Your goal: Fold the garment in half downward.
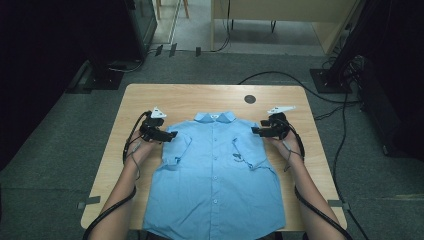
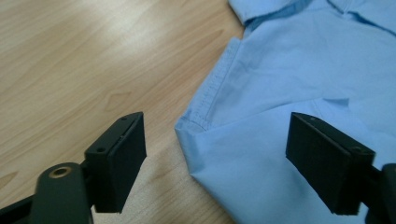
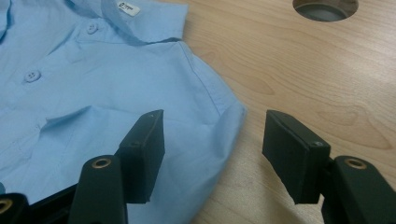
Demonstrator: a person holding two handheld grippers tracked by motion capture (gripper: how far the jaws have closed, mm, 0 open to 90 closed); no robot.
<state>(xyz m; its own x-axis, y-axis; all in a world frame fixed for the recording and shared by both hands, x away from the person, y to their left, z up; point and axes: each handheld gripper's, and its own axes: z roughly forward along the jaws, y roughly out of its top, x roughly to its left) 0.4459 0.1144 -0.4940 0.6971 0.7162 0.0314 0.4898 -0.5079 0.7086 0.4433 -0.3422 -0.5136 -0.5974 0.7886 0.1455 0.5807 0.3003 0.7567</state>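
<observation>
A light blue short-sleeved shirt (image 1: pixel 215 175) lies buttoned and face up on the wooden table (image 1: pixel 190 97), collar at the far side, both sleeves folded in over the chest. My left gripper (image 1: pixel 172 134) hovers at the shirt's left shoulder, jaws open wide; in the left gripper view the shoulder fold (image 2: pixel 261 140) lies below and between them, untouched. My right gripper (image 1: pixel 255 130) hangs open at the right shoulder, and the right gripper view shows the shoulder edge (image 3: pixel 219 126) under the gap between its jaws, with the collar label (image 3: pixel 127 8) beyond.
A round cable hole (image 1: pixel 250 99) sits in the table near its far edge, also seen as the cable hole (image 3: pixel 325 9) close to the right gripper. Bare wood flanks the shirt on both sides. Cables and stands lie on the floor beyond.
</observation>
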